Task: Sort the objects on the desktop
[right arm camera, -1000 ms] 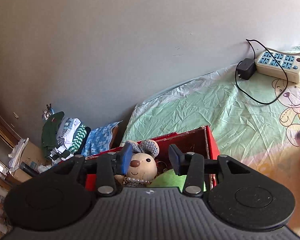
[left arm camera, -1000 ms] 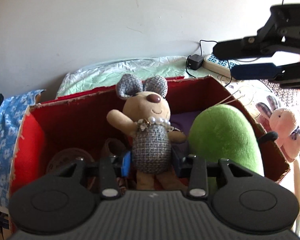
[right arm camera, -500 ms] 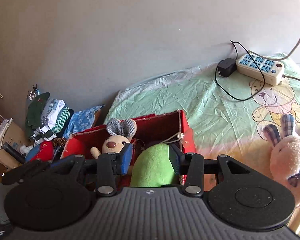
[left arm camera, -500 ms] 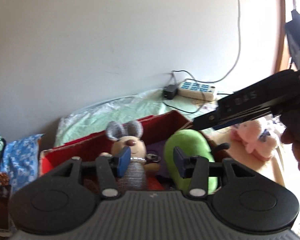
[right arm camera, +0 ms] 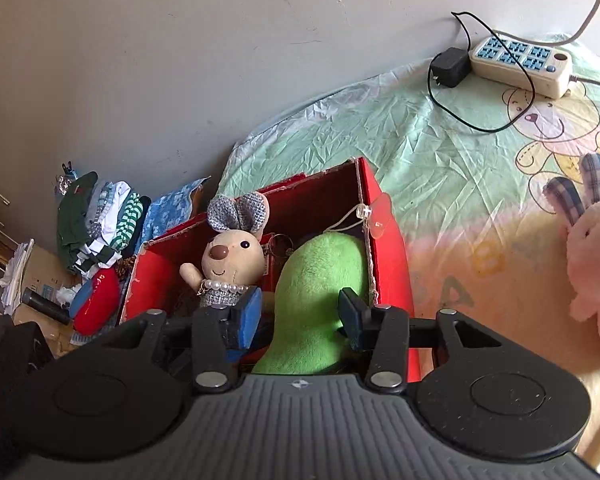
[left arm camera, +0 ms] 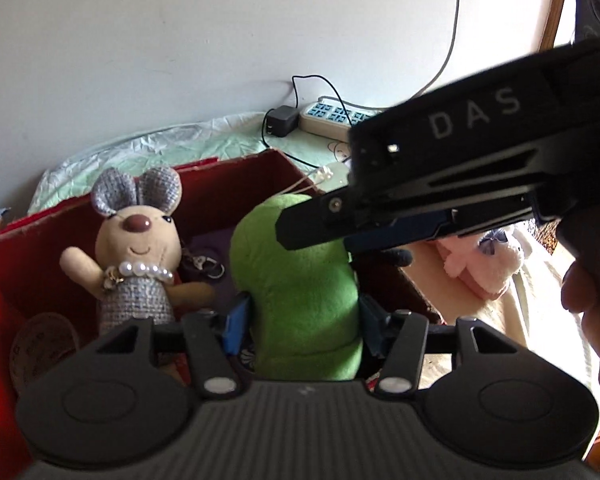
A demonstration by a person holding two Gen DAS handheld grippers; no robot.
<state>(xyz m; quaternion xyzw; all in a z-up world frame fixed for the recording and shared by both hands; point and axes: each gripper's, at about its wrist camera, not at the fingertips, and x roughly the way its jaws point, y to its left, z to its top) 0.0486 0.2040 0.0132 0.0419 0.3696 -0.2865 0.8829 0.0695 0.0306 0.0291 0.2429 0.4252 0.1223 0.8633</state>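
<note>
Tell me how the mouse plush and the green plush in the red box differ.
The mouse plush has a face, grey ears and a pearl necklace; the green plush is plain, with no face showing. The mouse plush looks slimmer, the green plush bulkier. Both sit in the red box.

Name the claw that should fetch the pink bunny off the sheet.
Right. The pink bunny lies outside the red box, on the right claw's side; the left claw points into the box, with the right claw between it and the bunny.
</note>
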